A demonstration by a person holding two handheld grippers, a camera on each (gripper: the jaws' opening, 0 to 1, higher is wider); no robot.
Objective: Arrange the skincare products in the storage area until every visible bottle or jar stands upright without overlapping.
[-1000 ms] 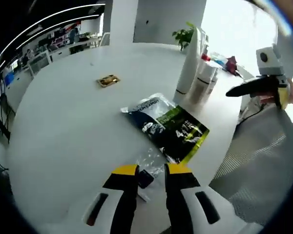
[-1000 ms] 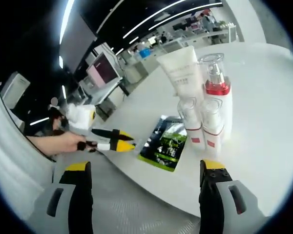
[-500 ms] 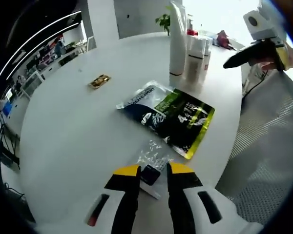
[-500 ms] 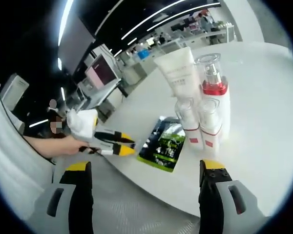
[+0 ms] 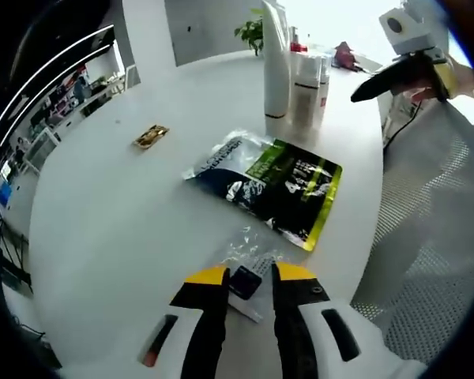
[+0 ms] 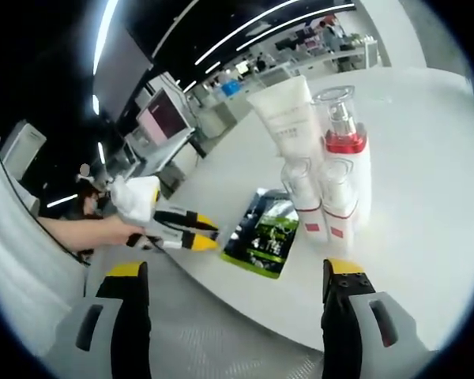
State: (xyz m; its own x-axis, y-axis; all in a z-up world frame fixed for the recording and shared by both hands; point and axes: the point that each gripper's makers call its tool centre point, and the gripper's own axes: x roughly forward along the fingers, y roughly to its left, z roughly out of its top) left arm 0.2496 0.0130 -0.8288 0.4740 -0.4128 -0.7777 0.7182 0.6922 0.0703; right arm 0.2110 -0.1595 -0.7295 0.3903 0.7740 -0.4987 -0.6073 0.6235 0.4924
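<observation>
Round white table [image 5: 118, 221], glossy. Far right on it, cluster of upright skincare containers: tall white squeeze tube [image 5: 275, 59] standing on its cap, red-collared white pump bottle [image 6: 344, 150] with clear cap, two short white bottles with clear caps and red labels [image 6: 322, 207] nearest the right gripper view. All upright, packed touching or just beside one another; exact contact not resolvable.

Flat black-and-green foil sachet [image 5: 268, 187] lying mid-table, near side of the cluster, apart from it. Small crinkled clear plastic wrapper [image 5: 249, 246] just near of sachet. Small gold foil packet [image 5: 151, 136] alone, far left, well apart from everything.

Left gripper [image 5: 247, 278]: yellow-tipped black jaws narrowly apart, low over table edge, small dark flat card-like item [image 5: 244, 282] between them; gripped or merely lying beneath, cannot tell. Same tool seen in right gripper view, held by a hand [image 6: 104, 231] at left.

Right gripper [image 6: 235, 272]: jaws wide apart, nothing between, off the table edge, facing the bottles.
</observation>
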